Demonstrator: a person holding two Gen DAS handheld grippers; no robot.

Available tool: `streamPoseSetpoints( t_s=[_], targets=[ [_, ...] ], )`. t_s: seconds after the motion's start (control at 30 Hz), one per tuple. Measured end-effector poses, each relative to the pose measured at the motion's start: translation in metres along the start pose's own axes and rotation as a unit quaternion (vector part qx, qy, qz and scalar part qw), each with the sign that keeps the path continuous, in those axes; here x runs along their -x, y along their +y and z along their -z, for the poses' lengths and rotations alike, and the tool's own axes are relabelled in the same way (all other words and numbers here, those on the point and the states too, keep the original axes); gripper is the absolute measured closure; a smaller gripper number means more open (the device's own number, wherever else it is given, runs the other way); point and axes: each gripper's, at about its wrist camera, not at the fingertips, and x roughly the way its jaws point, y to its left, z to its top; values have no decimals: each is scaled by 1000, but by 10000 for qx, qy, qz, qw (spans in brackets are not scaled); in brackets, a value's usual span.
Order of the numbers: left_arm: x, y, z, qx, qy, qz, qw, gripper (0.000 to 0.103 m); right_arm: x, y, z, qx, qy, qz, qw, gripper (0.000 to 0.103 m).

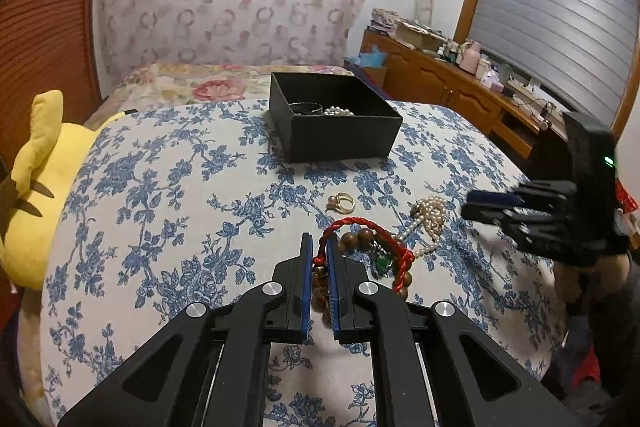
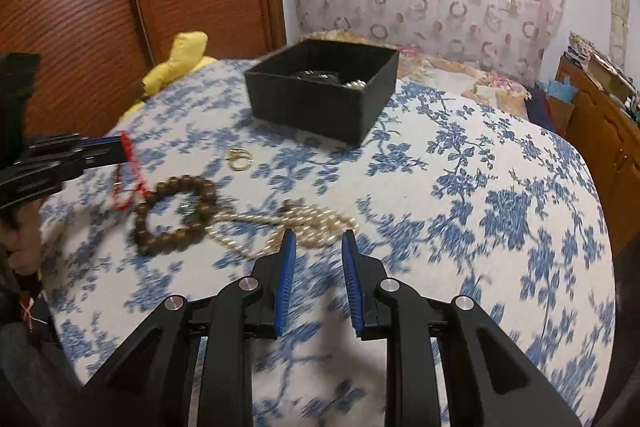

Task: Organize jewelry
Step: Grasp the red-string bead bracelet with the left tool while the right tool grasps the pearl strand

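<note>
- Red cord (image 1: 370,227) was pinched in the left gripper (image 1: 319,247), jaws pressed together on it, just above the bed (image 1: 160,187).
- Right gripper (image 2: 319,247) stood part-spread and empty over the pearls (image 2: 304,223).
- Risk: cord looked tangled with the beads (image 2: 172,215); lifting could drag them short of the box (image 1: 340,131).

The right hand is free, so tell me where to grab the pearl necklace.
Take the pearl necklace at its bunched clump, probably from above with the right hand-held gripper. It lies flat on the bedspread, and the thin strand runs toward the wooden bead bracelet.
</note>
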Motion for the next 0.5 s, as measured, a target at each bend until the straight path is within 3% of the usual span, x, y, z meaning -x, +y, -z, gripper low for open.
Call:
streamPoseSetpoints(
  t_s=[0.27,0.5],
  targets=[
    [0,3,4,47,6,30,10000,97,-29,-4,-15,158,335,-80,9993,77],
    [0,3,5,62,11,46,10000,97,-42,3,-27,412,367,29,9985,77]
  ],
)
